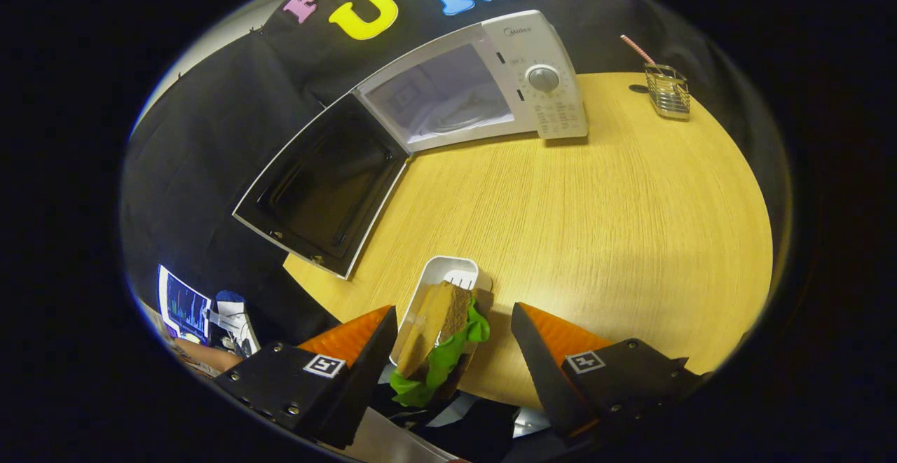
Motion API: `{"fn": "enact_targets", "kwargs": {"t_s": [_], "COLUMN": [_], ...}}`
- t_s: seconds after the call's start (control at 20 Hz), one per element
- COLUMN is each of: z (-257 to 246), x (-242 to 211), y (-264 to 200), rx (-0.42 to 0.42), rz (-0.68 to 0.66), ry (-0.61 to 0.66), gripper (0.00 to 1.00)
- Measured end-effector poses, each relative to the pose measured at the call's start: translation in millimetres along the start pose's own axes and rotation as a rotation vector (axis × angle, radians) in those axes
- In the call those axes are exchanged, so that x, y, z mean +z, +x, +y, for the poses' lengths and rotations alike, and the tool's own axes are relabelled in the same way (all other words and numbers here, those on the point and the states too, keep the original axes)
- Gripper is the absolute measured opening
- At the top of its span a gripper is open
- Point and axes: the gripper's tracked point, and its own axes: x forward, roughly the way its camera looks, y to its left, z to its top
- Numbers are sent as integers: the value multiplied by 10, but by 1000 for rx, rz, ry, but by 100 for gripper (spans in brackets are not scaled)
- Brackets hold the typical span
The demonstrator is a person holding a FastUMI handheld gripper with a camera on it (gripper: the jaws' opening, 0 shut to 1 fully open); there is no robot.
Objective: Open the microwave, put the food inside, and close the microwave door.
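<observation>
While the gripper (pixel 455 337) stands spread wide, gripping nothing, the food (pixel 441 340) — a sandwich with green leaves in a white tray (pixel 448 270) — lies between its fingers at the near edge of the wooden table (pixel 596 225). Beyond, the microwave (pixel 490 78) sits with its door (pixel 326 186) swung open; a wire holder (pixel 668 92) stands well apart.

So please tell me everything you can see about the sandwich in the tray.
The sandwich has brown bread slices with green lettuce hanging out at its near end. It looks like toy food. It lies tilted in a white rectangular tray at the near edge of the wooden table, the lettuce spilling past the rim. It sits between the fingers of the open gripper; one finger is close beside the tray, and whether it touches I cannot tell. The other finger stands apart.
</observation>
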Motion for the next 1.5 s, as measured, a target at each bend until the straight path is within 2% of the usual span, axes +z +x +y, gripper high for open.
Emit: {"fn": "enact_targets", "kwargs": {"t_s": [0.2,0.25,0.3,0.35,0.4,0.45,0.5,0.6,0.65,0.7,0.8,0.95,1.5], "z": [-24,-33,-42,-34,-14,9,8,41,24,46,58,146,553], "x": [-87,-108,-98,-93,-70,-100,-104,-85,-57,-90,-65,-16,457], "y": [68,103,117,130,114,113,110,113,100,112,86,68,-114], "rx": [15,17,17,25,34,36,39,46,37,36,20,9,9], "rz": [68,80,90,98,108,121,131,144,138,151,150,131,-81], "ry": [25,35,45,64,88,103,114,184,217,224,244,259,334], "gripper": [98,95,88,70,65,52,52,36,36,26,16,16,15]}}
